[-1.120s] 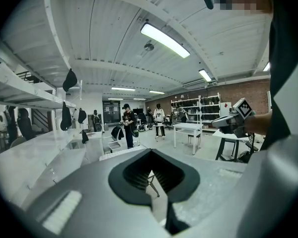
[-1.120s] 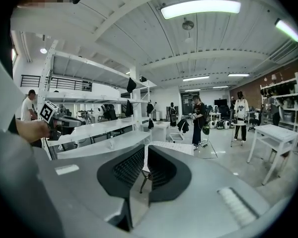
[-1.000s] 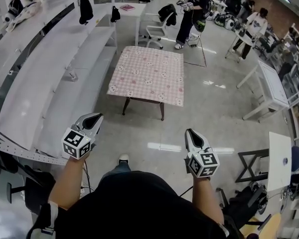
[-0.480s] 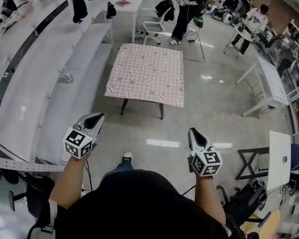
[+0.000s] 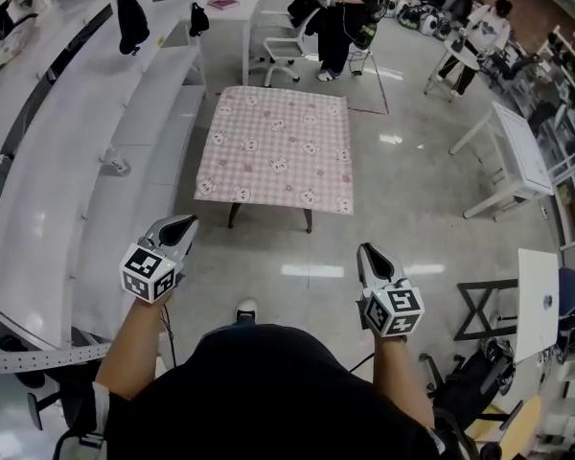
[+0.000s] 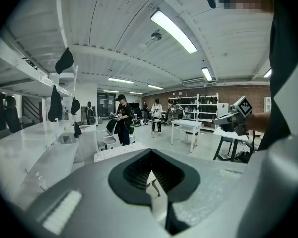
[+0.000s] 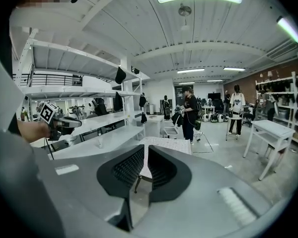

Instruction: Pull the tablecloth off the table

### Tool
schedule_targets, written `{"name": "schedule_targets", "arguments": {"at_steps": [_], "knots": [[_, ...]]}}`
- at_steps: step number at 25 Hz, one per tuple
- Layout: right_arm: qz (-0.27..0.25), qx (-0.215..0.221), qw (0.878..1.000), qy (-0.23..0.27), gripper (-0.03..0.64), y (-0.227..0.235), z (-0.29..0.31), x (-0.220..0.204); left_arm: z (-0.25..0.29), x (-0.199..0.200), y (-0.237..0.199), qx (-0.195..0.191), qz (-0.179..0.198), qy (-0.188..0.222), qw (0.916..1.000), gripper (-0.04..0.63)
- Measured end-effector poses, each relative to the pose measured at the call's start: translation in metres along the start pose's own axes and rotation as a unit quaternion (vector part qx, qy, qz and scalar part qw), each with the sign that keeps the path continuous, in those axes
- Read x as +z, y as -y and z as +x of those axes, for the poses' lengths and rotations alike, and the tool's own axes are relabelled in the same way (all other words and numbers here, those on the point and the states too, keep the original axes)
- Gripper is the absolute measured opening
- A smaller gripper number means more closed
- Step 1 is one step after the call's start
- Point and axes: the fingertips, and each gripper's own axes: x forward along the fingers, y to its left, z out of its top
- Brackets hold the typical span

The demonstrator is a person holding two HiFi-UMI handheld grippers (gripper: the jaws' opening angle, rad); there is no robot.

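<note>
The pink checked tablecloth lies flat on the little table, far out in front of the left gripper and the right gripper, whose jaws are both closed on nothing.

Bare floor lies open to the tablecloth's near and right edges; white shelving crowds its left edge, while an office chair and a standing person block its far edge.
</note>
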Motion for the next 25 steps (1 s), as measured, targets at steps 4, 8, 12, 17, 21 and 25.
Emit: {"name": "schedule_targets", "arguments": {"at_steps": [4, 8, 12, 17, 21, 25], "knots": [[0.003, -0.010, 1.000, -0.002, 0.056, 0.002, 0.018, 0.006, 0.022, 0.004, -0.017, -0.016, 0.003, -0.001, 0.9999, 0.001], [0.005, -0.017, 1.000, -0.007, 0.057, 0.000, 0.038, 0.009, 0.040, 0.007, -0.039, -0.028, 0.004, -0.001, 0.9996, 0.001], [0.006, -0.023, 1.000, -0.013, 0.058, -0.002, 0.054, 0.014, 0.054, 0.008, -0.057, -0.039, 0.003, -0.002, 0.9992, 0.001], [0.004, -0.030, 0.999, -0.012, 0.060, -0.011, 0.075, 0.025, 0.066, 0.009, -0.082, -0.054, 0.004, -0.001, 0.9986, 0.001], [0.002, -0.035, 0.999, -0.009, 0.063, -0.016, 0.086, 0.032, 0.076, 0.014, -0.097, -0.064, 0.008, 0.003, 0.9979, 0.001], [0.005, -0.037, 0.999, -0.009, 0.066, -0.023, 0.097, 0.032, 0.080, 0.012, -0.109, -0.069, 0.010, 0.003, 0.9976, 0.001]]}}
